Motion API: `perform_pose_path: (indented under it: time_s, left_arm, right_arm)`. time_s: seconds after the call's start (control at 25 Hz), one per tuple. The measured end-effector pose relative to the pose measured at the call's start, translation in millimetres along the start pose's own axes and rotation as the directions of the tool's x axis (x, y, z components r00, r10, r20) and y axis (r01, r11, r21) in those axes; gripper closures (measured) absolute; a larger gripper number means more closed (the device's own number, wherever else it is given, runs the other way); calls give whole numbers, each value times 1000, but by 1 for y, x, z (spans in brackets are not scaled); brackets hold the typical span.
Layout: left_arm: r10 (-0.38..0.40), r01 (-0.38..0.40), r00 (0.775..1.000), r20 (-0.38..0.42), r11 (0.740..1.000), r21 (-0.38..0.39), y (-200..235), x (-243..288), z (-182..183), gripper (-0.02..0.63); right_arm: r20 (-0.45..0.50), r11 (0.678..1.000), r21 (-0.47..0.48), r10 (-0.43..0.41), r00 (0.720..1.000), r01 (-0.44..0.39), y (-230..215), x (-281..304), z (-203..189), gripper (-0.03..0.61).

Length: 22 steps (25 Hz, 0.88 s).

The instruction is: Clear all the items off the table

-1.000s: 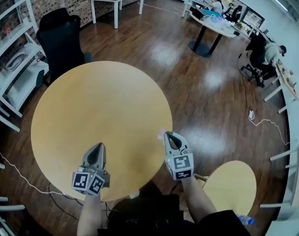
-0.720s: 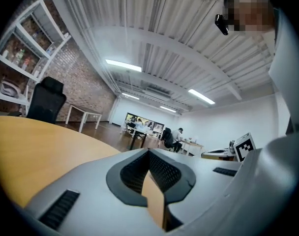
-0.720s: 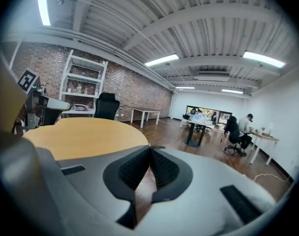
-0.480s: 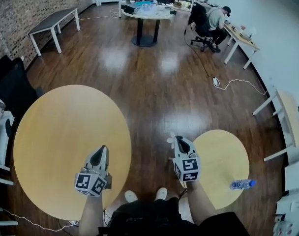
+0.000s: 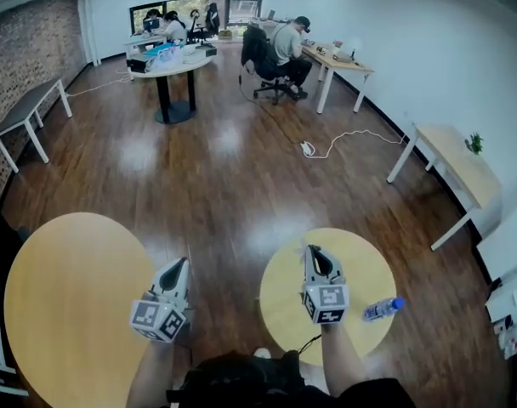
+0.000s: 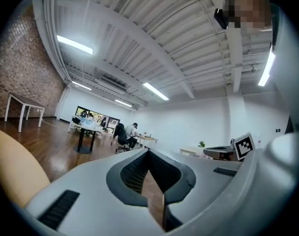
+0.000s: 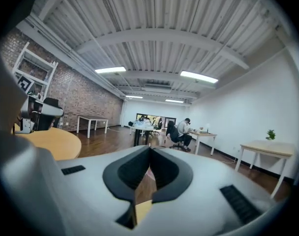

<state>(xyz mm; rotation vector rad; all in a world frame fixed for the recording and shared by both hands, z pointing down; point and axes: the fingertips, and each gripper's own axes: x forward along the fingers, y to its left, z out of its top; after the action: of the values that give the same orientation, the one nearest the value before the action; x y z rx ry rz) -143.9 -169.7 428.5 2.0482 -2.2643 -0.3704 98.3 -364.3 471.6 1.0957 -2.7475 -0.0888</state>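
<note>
A clear plastic bottle with a blue cap [image 5: 383, 308] lies on its side at the right edge of a small round yellow table [image 5: 284, 300]. My right gripper [image 5: 312, 250] hovers over the middle of that table, left of the bottle, shut and empty. My left gripper [image 5: 182, 263] hangs over the wooden floor between this table and a large round yellow table [image 5: 63, 304], which is bare. It is shut too, with nothing in it. In the left gripper view the jaws [image 6: 148, 151] meet at the tip. The right gripper view shows the same for the other gripper [image 7: 150, 149].
Across the wooden floor stand a round white table with people seated [image 5: 169, 62], a person in an office chair at a desk [image 5: 280, 53], a light desk with a plant along the right wall [image 5: 450, 164] and a grey table [image 5: 29, 113]. A white cable [image 5: 335, 143] lies on the floor.
The view has swung right: the large table slid left and the small table with the bottle came under my right gripper. Both grippers stayed shut.
</note>
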Motion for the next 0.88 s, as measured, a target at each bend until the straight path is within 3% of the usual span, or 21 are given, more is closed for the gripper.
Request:
perform_pose_path:
  time_s: [0.12,0.28,0.52,0.68,0.88]
  left_arm:
    - [-68,68,998,8,997,-23,-36,32,-9,614]
    - [-189,186,981,-41,980,-68,-87,70,-41,614]
    - [-407,393,908,-103,910,-128,-152,125,-76,614]
    - [-486,470,865,-123,872,-141,-175,144,-84,614]
    - [-530,510,835,-148,846,-156,-181,156,-100,614]
  right_arm:
    - [37,997,54,-63,997,61,-40,-26,0,574]
    - [-17,984,71,-162,987,163,-83,-64,-34,574]
    - [-90,922,119,-359,929,368,-143,-115,-66,574]
    - [-127,891,119,-424,897,438,-154,-136,-72,574]
    - [-158,870,120,-458,875,477,-148,-142,-86,574]
